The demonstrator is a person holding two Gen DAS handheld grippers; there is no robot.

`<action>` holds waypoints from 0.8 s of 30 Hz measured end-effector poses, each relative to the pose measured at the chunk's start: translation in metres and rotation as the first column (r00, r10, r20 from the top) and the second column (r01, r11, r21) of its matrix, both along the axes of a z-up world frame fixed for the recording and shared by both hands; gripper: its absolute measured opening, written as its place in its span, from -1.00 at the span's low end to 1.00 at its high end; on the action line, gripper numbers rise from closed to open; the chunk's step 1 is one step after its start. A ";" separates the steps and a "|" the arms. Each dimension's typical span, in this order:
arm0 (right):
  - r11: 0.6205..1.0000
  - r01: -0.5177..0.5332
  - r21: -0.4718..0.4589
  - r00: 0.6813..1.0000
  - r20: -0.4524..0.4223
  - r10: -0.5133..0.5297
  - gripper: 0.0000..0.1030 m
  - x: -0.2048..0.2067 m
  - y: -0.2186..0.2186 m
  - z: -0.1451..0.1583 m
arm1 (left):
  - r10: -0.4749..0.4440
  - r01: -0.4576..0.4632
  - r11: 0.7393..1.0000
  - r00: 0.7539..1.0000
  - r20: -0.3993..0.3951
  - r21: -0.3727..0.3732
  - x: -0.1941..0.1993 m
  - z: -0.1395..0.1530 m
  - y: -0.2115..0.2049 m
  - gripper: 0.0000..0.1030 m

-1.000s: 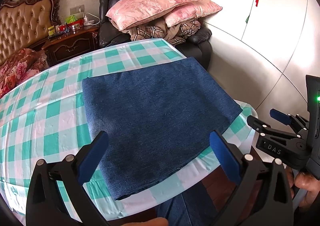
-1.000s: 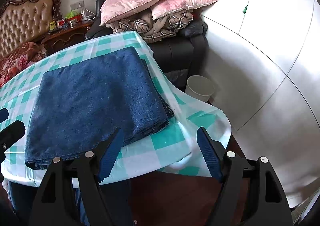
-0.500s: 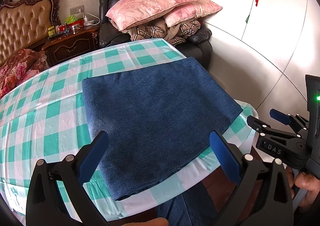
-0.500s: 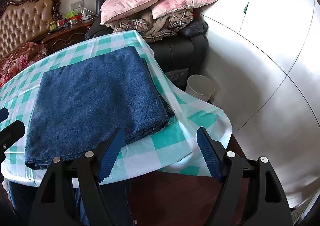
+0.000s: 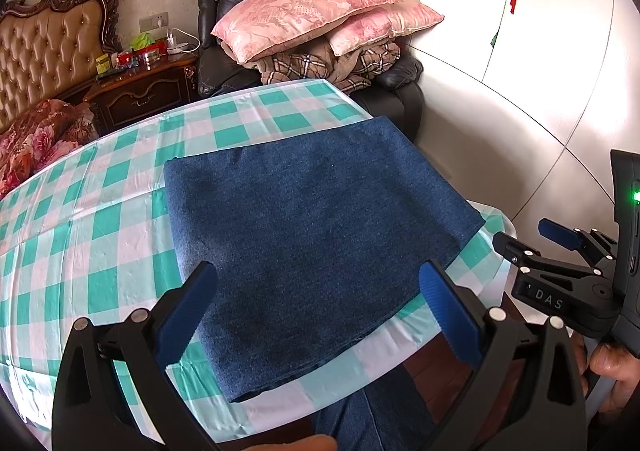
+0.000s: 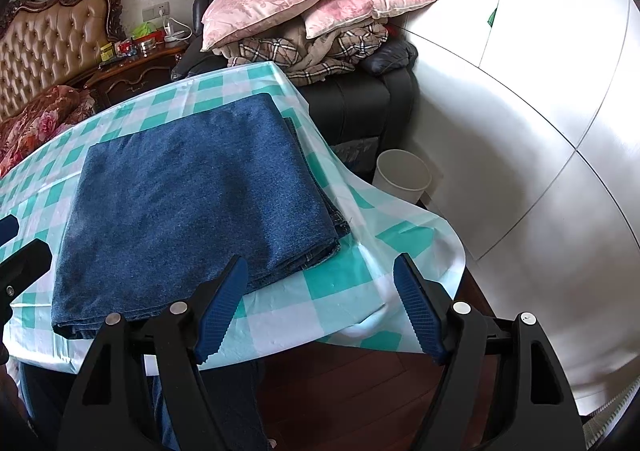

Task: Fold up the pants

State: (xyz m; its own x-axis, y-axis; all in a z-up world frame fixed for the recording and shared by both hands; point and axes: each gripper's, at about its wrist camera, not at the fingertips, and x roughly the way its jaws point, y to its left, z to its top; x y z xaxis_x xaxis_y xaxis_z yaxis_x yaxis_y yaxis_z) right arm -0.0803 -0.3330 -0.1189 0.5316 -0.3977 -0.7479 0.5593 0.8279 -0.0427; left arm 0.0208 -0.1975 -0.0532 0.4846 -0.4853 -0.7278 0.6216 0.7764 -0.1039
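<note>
Dark blue denim pants (image 5: 312,235) lie folded into a flat rectangle on the table's green-and-white checked cloth (image 5: 80,235); the right wrist view shows the same pants (image 6: 192,203) with stacked layers at their right edge. My left gripper (image 5: 316,291) hovers open above the pants' near edge, nothing between its blue pads. My right gripper (image 6: 320,287) is open too, above the cloth's near right corner (image 6: 400,283), beside the pants. The right gripper (image 5: 560,251) also shows at the left wrist view's right edge, with a hand below it.
A black armchair (image 5: 224,31) piled with pink pillows (image 5: 320,7) and a plaid blanket stands behind the table. A wooden nightstand (image 5: 144,91) and a tufted headboard (image 5: 48,47) are at the back left. A white waste bin (image 6: 404,175) sits on the floor by white wardrobe doors (image 6: 520,91).
</note>
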 end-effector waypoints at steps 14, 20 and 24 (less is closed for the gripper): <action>1.000 -0.002 0.011 1.000 -0.005 0.002 0.41 0.001 -0.002 -0.003 | -0.002 0.002 1.000 1.000 -0.003 -0.001 0.002 0.001 -0.004 0.96; 1.000 -0.001 0.016 1.000 -0.010 0.001 0.41 0.002 -0.003 -0.007 | -0.009 0.009 1.000 1.000 -0.013 -0.011 0.007 0.002 -0.012 0.96; 1.000 0.010 0.028 1.000 -0.004 -0.010 0.41 0.001 -0.006 -0.009 | -0.034 0.033 0.997 0.999 -0.015 -0.070 0.009 -0.001 -0.016 0.96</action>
State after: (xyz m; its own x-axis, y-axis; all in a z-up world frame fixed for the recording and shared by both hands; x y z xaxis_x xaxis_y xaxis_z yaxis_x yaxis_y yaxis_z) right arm -0.0790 -0.3393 -0.1282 0.5245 -0.3816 -0.7611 0.5675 0.8231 -0.0216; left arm 0.0298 -0.2137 -0.0541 0.4557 -0.5507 -0.6993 0.6447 0.7459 -0.1673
